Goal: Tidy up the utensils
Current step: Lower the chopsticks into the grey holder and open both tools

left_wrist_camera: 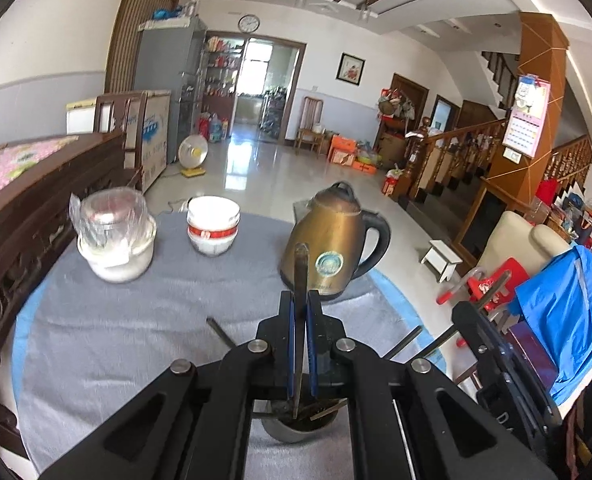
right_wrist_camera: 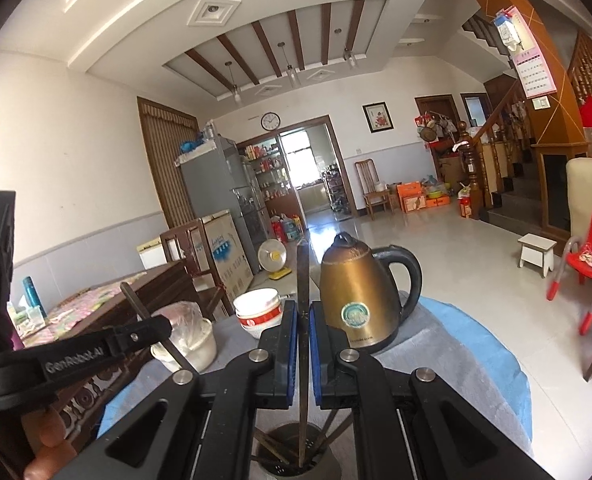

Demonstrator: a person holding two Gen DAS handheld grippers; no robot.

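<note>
Left gripper (left_wrist_camera: 301, 312) closed on a dark chopstick (left_wrist_camera: 301, 280), clamped between the blue pads; the stick's lower end reaches down into the metal holder (left_wrist_camera: 296, 432) below the jaws. Right gripper (right_wrist_camera: 304, 320) likewise closed on a second chopstick (right_wrist_camera: 303, 280), held upright, its tip inside the same holder (right_wrist_camera: 292, 452), which already carries several sticks. Holder stands on the grey cloth (left_wrist_camera: 136, 340) at the table's near edge. Further back on the cloth: brass-coloured kettle (left_wrist_camera: 332, 236), stacked bowls (left_wrist_camera: 213, 224), and a plastic-wrapped jar (left_wrist_camera: 114, 236) at left.
</note>
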